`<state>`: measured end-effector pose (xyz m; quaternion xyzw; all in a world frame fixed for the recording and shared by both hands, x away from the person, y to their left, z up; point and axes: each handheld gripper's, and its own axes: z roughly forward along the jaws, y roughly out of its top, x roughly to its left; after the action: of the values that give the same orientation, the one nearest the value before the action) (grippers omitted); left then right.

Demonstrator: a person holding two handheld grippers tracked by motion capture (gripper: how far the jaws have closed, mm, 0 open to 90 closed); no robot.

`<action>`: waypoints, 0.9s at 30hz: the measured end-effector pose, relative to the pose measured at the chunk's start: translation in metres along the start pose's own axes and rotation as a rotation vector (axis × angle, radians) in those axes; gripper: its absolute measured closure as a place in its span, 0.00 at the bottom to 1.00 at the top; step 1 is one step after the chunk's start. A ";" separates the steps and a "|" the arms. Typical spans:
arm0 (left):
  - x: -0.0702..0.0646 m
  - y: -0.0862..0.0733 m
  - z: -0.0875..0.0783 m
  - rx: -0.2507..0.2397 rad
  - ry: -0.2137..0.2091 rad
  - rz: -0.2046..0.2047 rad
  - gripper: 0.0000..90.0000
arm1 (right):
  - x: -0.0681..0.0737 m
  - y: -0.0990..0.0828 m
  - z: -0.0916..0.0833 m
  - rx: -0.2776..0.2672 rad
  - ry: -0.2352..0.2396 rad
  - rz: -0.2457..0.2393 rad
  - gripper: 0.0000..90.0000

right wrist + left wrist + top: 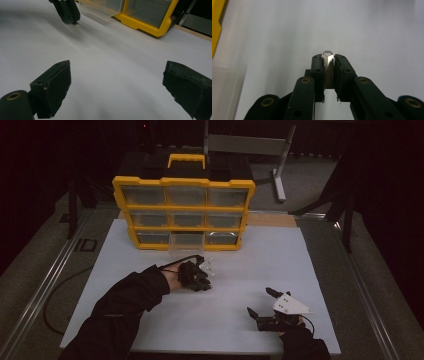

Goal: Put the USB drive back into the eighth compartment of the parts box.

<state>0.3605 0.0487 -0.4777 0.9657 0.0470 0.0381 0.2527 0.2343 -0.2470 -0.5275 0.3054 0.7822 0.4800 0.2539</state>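
Left tool (328,65) pinches a small metal piece (328,57) just above the white desk (240,270), near the yellow organizer (184,212). Keep that squeeze firm and carry it level; right tool (116,87) rests wide open, empty

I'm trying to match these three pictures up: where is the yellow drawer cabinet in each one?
High view: the yellow drawer cabinet stands upper centre, at the far edge of the white table.
Left gripper view: a yellow strip of it at the top left edge.
Right gripper view: its lower corner at the top, right of centre.
Shared landmark: the white table.
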 end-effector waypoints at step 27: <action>0.009 0.000 -0.038 -0.036 0.036 -0.028 0.89 | 0.000 0.000 0.001 -0.002 0.002 -0.001 0.09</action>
<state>0.3653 0.0683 -0.4447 0.9594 0.0643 0.0530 0.2695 0.2350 -0.2464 -0.5280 0.3043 0.7821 0.4809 0.2540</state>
